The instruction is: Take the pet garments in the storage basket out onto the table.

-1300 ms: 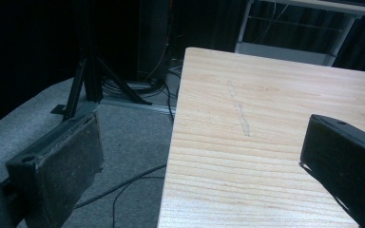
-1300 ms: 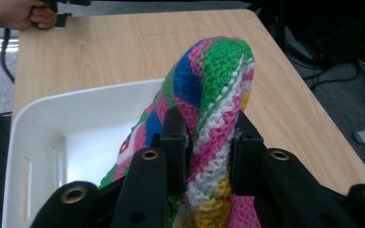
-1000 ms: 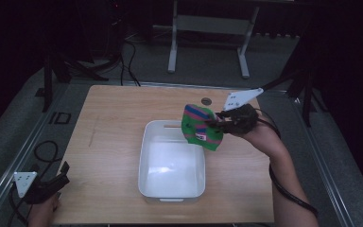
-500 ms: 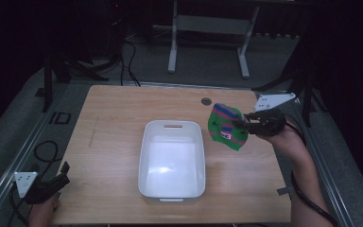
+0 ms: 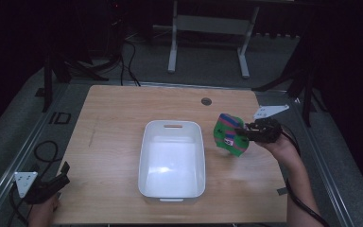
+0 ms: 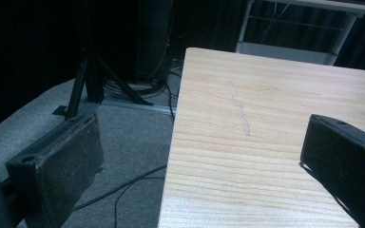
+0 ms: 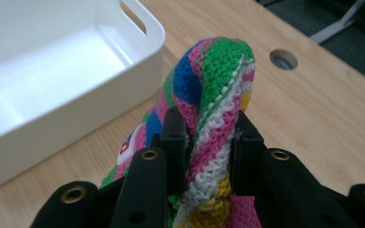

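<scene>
A crocheted cloth [image 5: 229, 134] in green, pink, blue, white and yellow hangs over the table to the right of the white bin [image 5: 172, 158]. My right gripper [image 5: 242, 134] is shut on the cloth; its pads pinch a fold of the cloth [image 7: 209, 104] in the right gripper view. The cloth's lower edge is at or near the wood; whether it touches I cannot tell. The white bin [image 7: 52, 71] is empty. My left gripper [image 5: 59, 177] rests off the table's front left corner, jaws wide apart around nothing; one pad [image 6: 62, 175] is over the floor, the other pad [image 6: 347, 171] over the wood.
The wooden table [image 5: 118, 123] has a round cable hole [image 5: 206, 101] near its far edge. Cables [image 5: 42, 151] and stand legs lie on the grey floor at the left. A metal frame [image 5: 208, 42] stands behind the table.
My right gripper carried the cloth from above the bin's right rim out to the right and lower, beside the bin. The left gripper stayed put.
</scene>
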`<act>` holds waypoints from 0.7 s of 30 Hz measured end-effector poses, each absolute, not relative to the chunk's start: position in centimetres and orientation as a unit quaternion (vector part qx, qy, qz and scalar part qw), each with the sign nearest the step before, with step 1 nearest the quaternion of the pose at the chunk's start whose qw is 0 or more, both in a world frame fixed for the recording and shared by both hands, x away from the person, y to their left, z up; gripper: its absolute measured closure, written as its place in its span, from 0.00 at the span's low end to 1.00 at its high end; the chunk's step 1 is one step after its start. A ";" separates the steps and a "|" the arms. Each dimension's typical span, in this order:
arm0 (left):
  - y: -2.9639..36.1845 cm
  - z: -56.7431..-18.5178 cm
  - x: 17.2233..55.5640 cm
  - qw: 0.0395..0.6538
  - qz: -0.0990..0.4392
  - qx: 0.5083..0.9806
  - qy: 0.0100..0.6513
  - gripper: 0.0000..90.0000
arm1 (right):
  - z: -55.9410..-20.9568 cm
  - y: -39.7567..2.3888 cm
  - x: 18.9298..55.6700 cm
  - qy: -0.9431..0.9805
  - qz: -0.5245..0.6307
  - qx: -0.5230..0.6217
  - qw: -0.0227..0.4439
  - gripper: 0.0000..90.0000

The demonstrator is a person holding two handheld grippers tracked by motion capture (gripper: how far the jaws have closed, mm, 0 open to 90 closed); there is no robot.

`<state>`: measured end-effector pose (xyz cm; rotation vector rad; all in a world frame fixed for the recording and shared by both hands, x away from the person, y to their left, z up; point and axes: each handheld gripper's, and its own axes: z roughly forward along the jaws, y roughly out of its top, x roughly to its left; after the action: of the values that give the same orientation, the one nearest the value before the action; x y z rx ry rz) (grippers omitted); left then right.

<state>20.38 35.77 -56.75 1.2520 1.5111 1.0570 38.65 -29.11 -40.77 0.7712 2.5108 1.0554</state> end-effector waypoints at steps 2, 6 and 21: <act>35.8 -56.7 20.4 0.441 0.425 0.505 0.608 0.01 | -41.6 -29.2 38.9 0.876 0.366 0.274 0.153 0.80; 35.8 -56.7 20.4 0.441 0.423 0.505 0.609 0.01 | -43.5 -29.2 39.5 0.876 0.359 0.287 0.149 0.80; 35.8 -56.7 20.4 0.441 0.423 0.506 0.609 0.01 | -49.6 -27.8 40.9 0.888 0.320 0.309 0.119 0.80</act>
<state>20.41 35.82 -56.73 1.2553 1.5123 1.0505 40.88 -27.78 -49.61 0.9028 2.5967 0.9350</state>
